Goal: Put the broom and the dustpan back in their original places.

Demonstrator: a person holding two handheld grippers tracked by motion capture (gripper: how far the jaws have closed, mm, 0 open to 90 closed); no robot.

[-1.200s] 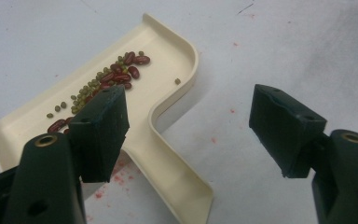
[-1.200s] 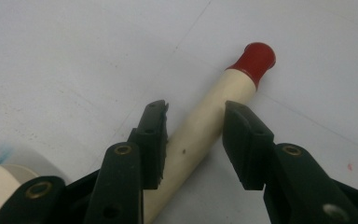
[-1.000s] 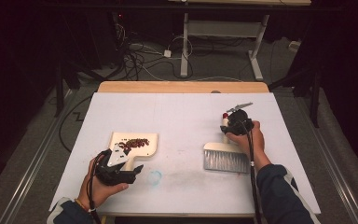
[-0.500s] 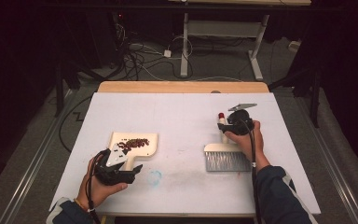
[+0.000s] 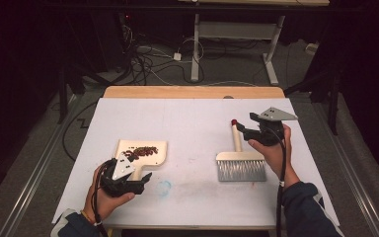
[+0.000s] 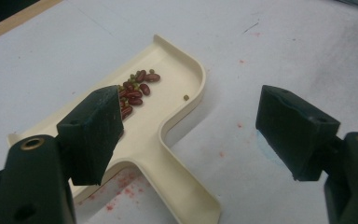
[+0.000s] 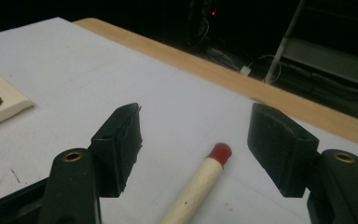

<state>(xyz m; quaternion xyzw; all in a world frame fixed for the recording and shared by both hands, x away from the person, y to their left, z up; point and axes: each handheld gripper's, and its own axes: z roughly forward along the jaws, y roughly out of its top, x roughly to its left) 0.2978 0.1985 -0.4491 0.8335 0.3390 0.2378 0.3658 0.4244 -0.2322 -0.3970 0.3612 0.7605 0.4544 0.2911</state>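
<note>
Now I have the right gripper (image 5: 244, 129) lifted off the table (image 5: 192, 113), its jaws standing wide apart after having just been opening, with nothing pressed between them. In the right gripper view the brush handle (image 7: 193, 191) lies below and between the two black jaws, its red tip (image 7: 219, 152) pointing away from me, and neither pad touches it. From the high view the brush (image 5: 240, 163) rests flat on the white surface just beneath and beside that gripper, bristles (image 5: 242, 171) toward the person's side, handle running up toward the jaws.

On my other side, the left gripper (image 5: 140, 181) sits low near the table's near edge, held in the left hand (image 5: 106, 195). Its jaws are spread as well, having just widened a little more, and they grip nothing. Straight ahead of it lies the cream dustpan (image 6: 168, 135): in the left gripper view the pan's handle runs down between the two jaws without either pad pressing on it. The beans (image 6: 135, 93), dark red with a few small green ones, lie in the pan's tray just beyond the left jaw, with one stray green one apart near the rim. Reddish specks mark the surface around the pan's handle.
</note>
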